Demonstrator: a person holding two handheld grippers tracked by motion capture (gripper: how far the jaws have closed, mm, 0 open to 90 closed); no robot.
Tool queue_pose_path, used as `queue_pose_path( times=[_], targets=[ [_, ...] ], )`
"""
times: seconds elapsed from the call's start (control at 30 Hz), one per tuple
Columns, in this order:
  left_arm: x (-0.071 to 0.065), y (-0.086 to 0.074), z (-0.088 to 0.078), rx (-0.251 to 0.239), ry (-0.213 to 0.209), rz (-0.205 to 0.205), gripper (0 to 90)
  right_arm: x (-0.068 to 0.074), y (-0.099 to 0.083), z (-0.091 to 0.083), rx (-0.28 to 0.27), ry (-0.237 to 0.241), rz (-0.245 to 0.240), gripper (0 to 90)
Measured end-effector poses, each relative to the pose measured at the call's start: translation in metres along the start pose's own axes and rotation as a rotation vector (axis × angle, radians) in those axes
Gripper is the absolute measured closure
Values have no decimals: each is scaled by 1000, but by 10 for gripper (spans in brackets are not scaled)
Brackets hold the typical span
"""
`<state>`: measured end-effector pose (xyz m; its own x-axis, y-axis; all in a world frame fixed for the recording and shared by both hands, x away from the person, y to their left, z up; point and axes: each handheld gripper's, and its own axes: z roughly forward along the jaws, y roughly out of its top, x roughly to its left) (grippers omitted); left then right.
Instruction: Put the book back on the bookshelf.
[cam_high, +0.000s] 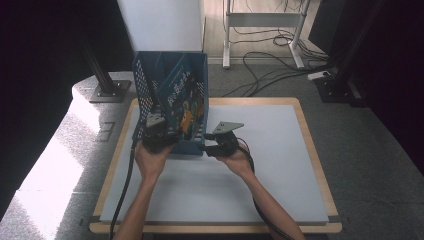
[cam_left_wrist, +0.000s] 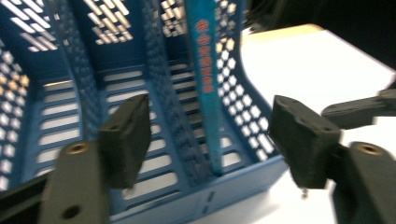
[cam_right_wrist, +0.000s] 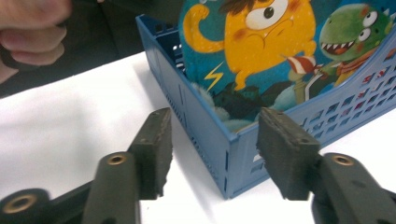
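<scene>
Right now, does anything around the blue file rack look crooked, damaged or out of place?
Only the picture book stands out: it leans diagonally inside the blue file rack rather than standing straight in its slot. The rack itself sits upright on the white table with no visible damage. Both grippers, left and right, are open at its near edge.

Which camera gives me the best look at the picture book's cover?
The right gripper view: the picture book shows its yellow and green cartoon monsters large and sharp inside the blue rack. The high view shows the cover small and tilted. The left gripper view catches just its thin blue spine, edge-on in the rightmost slot.
</scene>
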<state>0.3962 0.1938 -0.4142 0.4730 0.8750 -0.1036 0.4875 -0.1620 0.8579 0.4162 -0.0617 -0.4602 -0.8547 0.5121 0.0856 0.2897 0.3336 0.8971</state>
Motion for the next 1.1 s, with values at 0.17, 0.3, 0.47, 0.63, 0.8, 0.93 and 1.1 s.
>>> queue_pose_path(
  times=[0.17, 0.3, 0.47, 0.63, 0.8, 0.93, 1.1],
  targets=[
    [1, -5, -10, 1, -99, -9, 148, 3, -3, -7, 22, 25, -27, 330],
    [1, -13, -18, -9, -149, -5, 136, 6, -5, -15, 39, 12, -48, 274],
    [-3, -18, -22, 2, -162, 43, 67, 7, -8, -24, 72, -18, -66, 221],
    [-10, -24, -26, 27, -197, 93, 4, 4, -13, -40, 100, -44, -53, 136],
    [-17, -32, -30, 42, -228, 117, 0, 1, -19, -52, 117, -67, -44, 122],
    [-21, -38, -31, 58, -243, 127, 0, -2, -26, -68, 119, -87, -46, 76],
    [-25, -47, -31, 71, -276, 146, 0, -6, -37, -91, 122, -118, -40, 10]
  ],
)
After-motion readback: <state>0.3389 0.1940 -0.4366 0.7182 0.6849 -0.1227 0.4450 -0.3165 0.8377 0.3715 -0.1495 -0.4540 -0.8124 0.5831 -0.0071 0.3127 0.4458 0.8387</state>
